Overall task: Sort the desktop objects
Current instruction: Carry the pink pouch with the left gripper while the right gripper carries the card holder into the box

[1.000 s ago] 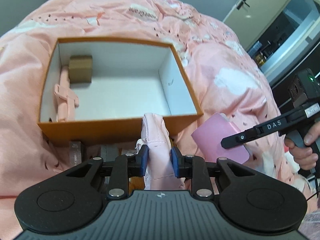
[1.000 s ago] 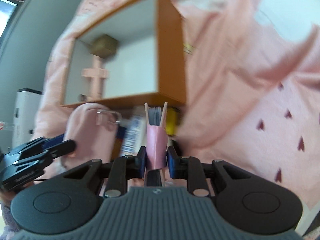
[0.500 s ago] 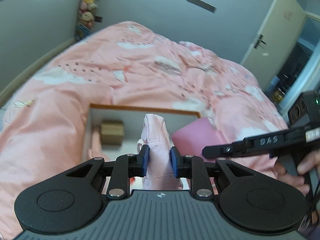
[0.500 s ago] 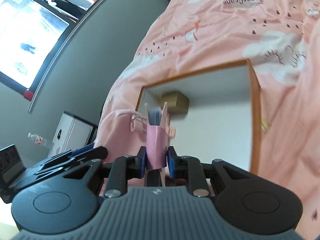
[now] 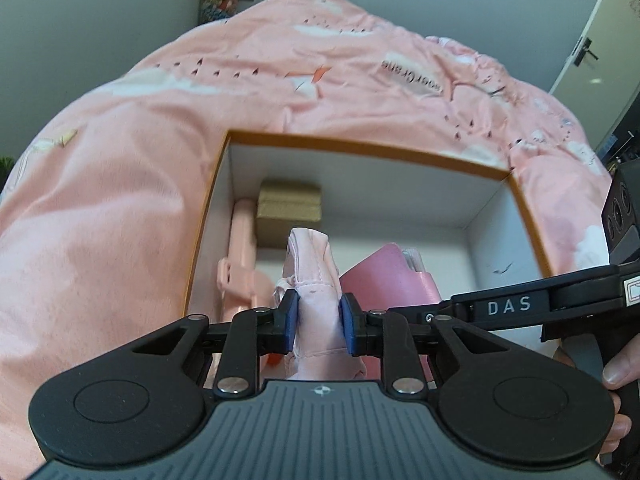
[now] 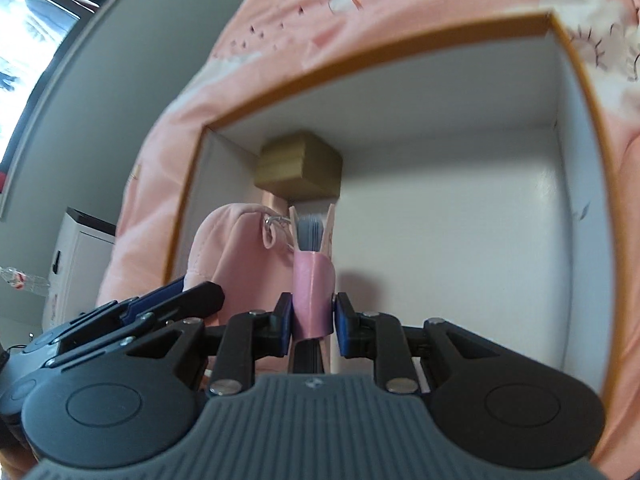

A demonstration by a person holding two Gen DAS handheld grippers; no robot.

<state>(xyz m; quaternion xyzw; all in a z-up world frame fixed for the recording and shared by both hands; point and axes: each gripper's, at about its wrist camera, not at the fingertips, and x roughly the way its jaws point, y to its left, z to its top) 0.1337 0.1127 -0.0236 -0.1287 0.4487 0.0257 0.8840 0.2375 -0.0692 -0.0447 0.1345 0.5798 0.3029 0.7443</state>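
My left gripper [image 5: 319, 322] is shut on a pale pink cloth pouch [image 5: 316, 276], which hangs over the open orange box [image 5: 360, 146] with its white inside. My right gripper [image 6: 309, 314] is shut on a pink notebook [image 6: 313, 288], held spine-down above the same box. In the left wrist view the notebook [image 5: 384, 280] and the right gripper's arm marked DAS [image 5: 508, 306] sit just right of the pouch. The pouch [image 6: 236, 248] shows left of the notebook in the right wrist view, with the left gripper's fingers [image 6: 176, 300] below it.
Inside the box lie a small gold box [image 5: 289, 208] at the far left corner and a pink object [image 5: 240, 256] along the left wall. The box rests on a pink bedspread [image 5: 120, 200]. Grey walls, a white cabinet [image 6: 80, 248] and a door [image 5: 600, 40] surround the bed.
Both grippers have carried the pouch and notebook from in front of the box's near wall to above its inside and tilted down into it. Both grips are unchanged.
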